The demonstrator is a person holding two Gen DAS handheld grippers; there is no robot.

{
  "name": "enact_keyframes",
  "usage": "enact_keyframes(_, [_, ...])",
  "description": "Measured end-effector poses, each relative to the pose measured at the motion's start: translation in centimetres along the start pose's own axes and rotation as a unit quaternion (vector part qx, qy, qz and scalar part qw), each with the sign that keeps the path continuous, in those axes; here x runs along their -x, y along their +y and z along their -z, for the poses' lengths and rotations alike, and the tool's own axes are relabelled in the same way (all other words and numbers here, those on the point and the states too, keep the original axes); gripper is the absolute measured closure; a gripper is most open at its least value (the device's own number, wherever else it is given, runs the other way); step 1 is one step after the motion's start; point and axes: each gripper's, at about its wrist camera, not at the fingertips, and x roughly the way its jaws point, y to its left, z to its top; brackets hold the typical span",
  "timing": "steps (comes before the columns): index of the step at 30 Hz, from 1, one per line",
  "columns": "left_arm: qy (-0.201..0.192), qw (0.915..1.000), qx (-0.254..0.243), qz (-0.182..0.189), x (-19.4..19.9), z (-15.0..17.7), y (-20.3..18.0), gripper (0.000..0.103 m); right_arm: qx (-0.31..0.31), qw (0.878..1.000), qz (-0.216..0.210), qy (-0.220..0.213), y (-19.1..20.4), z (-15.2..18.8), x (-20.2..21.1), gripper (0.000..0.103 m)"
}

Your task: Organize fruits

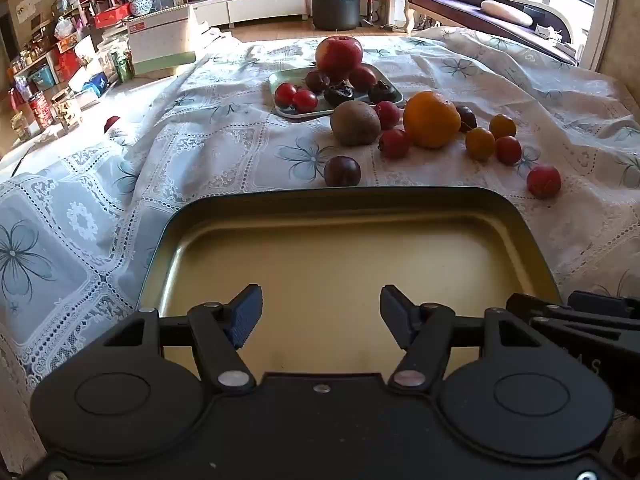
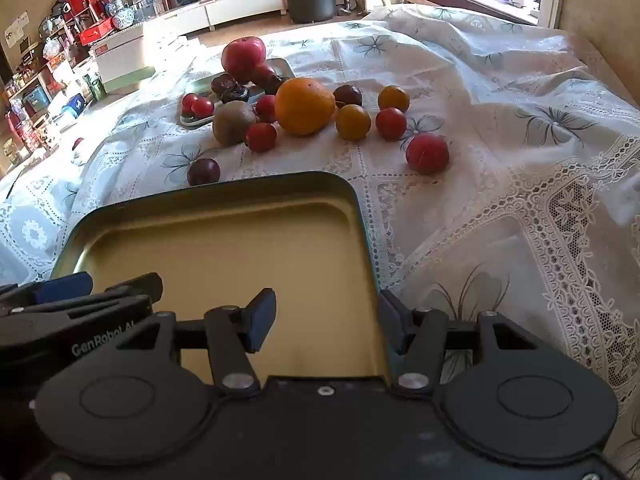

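Both claws, the left gripper (image 1: 321, 316) and right gripper (image 2: 326, 320), are hanging wide open and empty over the bare gold tray (image 1: 440, 208), so sorting is only starting: next someone is reaching for the nearest dark plum (image 1: 342, 171) lying on the tablecloth (image 1: 240, 152) just beyond the rim.

Two trays (image 1: 516, 216), one apple (image 1: 339, 53), one orange (image 1: 431, 119), one kiwi (image 1: 355, 122).

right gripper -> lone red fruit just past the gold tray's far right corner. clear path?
Probably yes. The right gripper is open and empty over the gold tray's right edge; the red fruit sits alone on the tablecloth, apart from its neighbours, with nothing between.
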Motion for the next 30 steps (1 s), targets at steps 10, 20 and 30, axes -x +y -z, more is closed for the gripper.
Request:
enact_keyframes(10, [-0.002,0.9999,-0.011,0.005,0.15,0.15,-0.43,0.036,-0.001,1.000,0.000,0.004,-0.07,-0.11,-0.15,0.044])
enact_keyframes(20, [0.002,0.9999,-0.008,0.008,0.19,0.27,-0.39,0.036,0.000,1.000,-0.005,0.010,-0.03,0.00,-0.27,0.044])
enact_keyframes(30, [0.004,0.9999,-0.012,0.010,0.00,0.44,-0.59,0.036,0.000,1.000,-0.006,0.013,0.00,-0.05,-0.31,0.044])
